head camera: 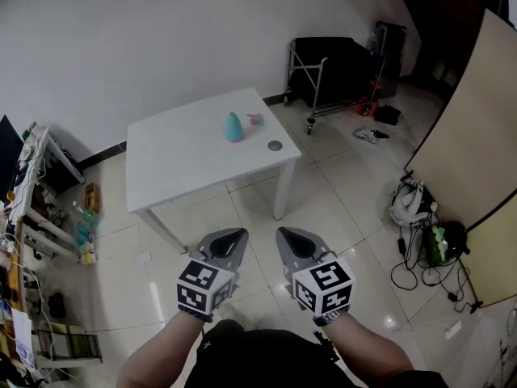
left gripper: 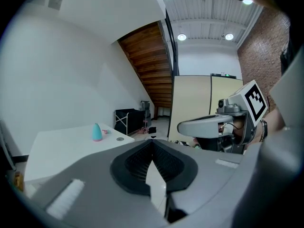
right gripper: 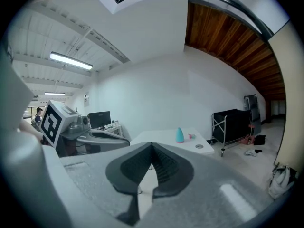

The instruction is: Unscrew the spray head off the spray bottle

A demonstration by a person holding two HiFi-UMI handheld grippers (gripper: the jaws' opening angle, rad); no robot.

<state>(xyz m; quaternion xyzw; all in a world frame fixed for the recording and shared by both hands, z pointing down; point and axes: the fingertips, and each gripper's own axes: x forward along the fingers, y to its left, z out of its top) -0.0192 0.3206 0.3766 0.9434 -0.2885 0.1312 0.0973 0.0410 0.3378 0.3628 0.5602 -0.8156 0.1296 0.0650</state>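
stage: not started, unscrewing all left | spray bottle [head camera: 233, 127] on table [head camera: 186, 172], head too small to judge | left gripper [head camera: 227, 242], right gripper [head camera: 295, 242] well short of table | fingers [left gripper: 133, 165] closed, empty

White table [head camera: 186, 156]: teal bottle [head camera: 233, 127] upright, pink item [head camera: 255, 120] beside, grey disc [head camera: 275, 145] near edge.
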